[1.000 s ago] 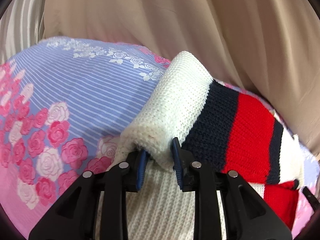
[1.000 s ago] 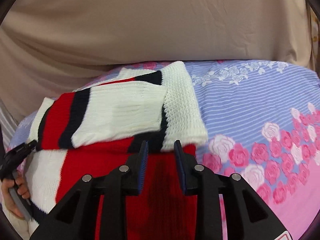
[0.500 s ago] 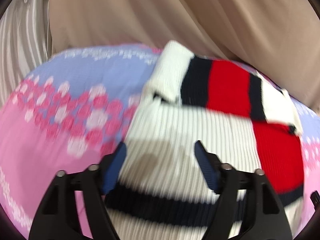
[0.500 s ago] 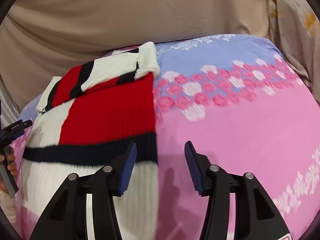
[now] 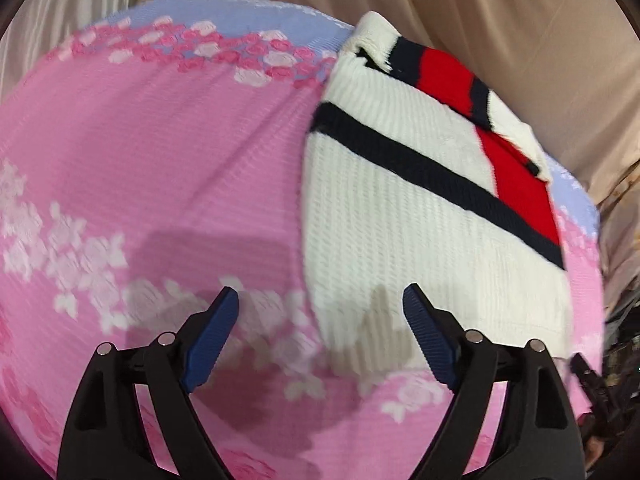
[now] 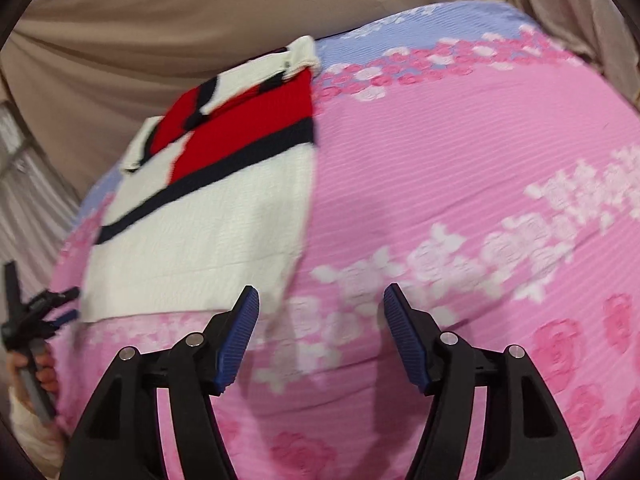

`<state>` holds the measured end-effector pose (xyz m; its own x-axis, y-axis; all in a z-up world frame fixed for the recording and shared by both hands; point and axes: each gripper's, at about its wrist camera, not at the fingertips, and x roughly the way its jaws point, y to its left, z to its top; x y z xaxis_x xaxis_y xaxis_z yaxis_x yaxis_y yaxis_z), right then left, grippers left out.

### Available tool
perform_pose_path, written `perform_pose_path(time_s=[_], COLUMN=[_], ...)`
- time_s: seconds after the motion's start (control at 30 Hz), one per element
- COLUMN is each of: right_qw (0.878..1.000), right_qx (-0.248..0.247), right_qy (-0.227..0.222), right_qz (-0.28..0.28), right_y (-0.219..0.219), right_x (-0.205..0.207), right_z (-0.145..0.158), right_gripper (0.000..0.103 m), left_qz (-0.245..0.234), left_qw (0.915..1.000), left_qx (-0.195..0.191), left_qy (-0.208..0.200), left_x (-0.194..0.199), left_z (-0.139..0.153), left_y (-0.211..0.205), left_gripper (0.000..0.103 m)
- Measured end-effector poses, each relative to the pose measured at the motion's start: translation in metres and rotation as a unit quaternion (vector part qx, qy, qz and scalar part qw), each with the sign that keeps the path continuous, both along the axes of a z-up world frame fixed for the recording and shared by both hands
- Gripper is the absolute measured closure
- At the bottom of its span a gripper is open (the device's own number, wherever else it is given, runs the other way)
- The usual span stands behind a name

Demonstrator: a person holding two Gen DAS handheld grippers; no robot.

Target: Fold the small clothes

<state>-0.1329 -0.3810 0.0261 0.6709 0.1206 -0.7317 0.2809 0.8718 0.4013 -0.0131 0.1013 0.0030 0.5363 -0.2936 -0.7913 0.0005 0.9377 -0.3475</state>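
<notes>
Knitwear first: the folded sweater (image 5: 420, 216), white ribbed knit with a navy stripe and red blocks, lies flat on the pink floral bedsheet (image 5: 160, 160), its sleeves tucked across the far end near the sheet's blue band. Left claw (image 5: 320, 304) hovers above the sweater's near edge with its jaws spread wide and nothing between them; one blue pad (image 5: 428, 336) hangs over the white hem and the other over bare sheet, and their shadows fall on the knit and the sheet below. Right claw (image 6: 320, 304) is likewise gaping and holds nothing, sitting over the pink sheet (image 6: 440, 160) just beside the sweater's (image 6: 208, 220) near right corner, apart from the fabric. In the right wrist view the left claw (image 6: 60, 304) shows at the far left edge, gripped by a hand (image 6: 36, 372). Beige cloth (image 6: 160, 20) hangs behind the bed. Both views are somewhat blurred.
</notes>
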Motion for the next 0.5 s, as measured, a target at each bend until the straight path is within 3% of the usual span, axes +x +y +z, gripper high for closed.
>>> perform_pose_path(time_s=[0.07,0.13,0.27,0.3,0.33,0.37,0.4,0.5], right_qw=[1.0,1.0,0.999,0.999,0.999,0.999,0.999,0.997], right_qx=[0.025,0.016,0.046,0.046,0.042,0.037,0.038,0.033], right_qy=[-0.005,-0.01,-0.016,-0.014,-0.009,-0.007,-0.014,-0.068], right_qz=[0.008,0.004,-0.002,-0.011,-0.02,-0.026,-0.031,-0.027], right_y=[0.005,0.011,0.015,0.015,0.015,0.014,0.013,0.014], right_x=[0.005,0.011,0.026,0.028,0.031,0.033,0.032,0.016], right_z=[-0.004,-0.003,-0.004,-0.004,-0.004,-0.003,0.0,0.02], right_gripper=[0.039,0.038,0.04,0.048,0.074,0.09,0.094,0.096], left_qz=[-0.009,-0.008,-0.022,-0.026,-0.03,-0.031,-0.027,-0.034], left_qw=[0.9994,0.9993,0.9981,0.9978,0.9973,0.9965,0.9952,0.9948], left_qx=[-0.033,-0.036,-0.058,-0.061,-0.066,-0.076,-0.093,-0.091], left_qy=[0.003,-0.001,-0.001,0.001,0.007,0.011,0.006,-0.031], left_x=[0.001,0.004,0.014,0.017,0.02,0.021,0.019,0.004], left_z=[0.0,0.0,0.0,0.0,-0.001,-0.001,0.003,0.023], left_y=[-0.006,-0.012,-0.022,-0.023,-0.024,-0.022,-0.019,-0.014], left_gripper=[0.021,0.024,0.049,0.068,0.09,0.09,0.091,0.092])
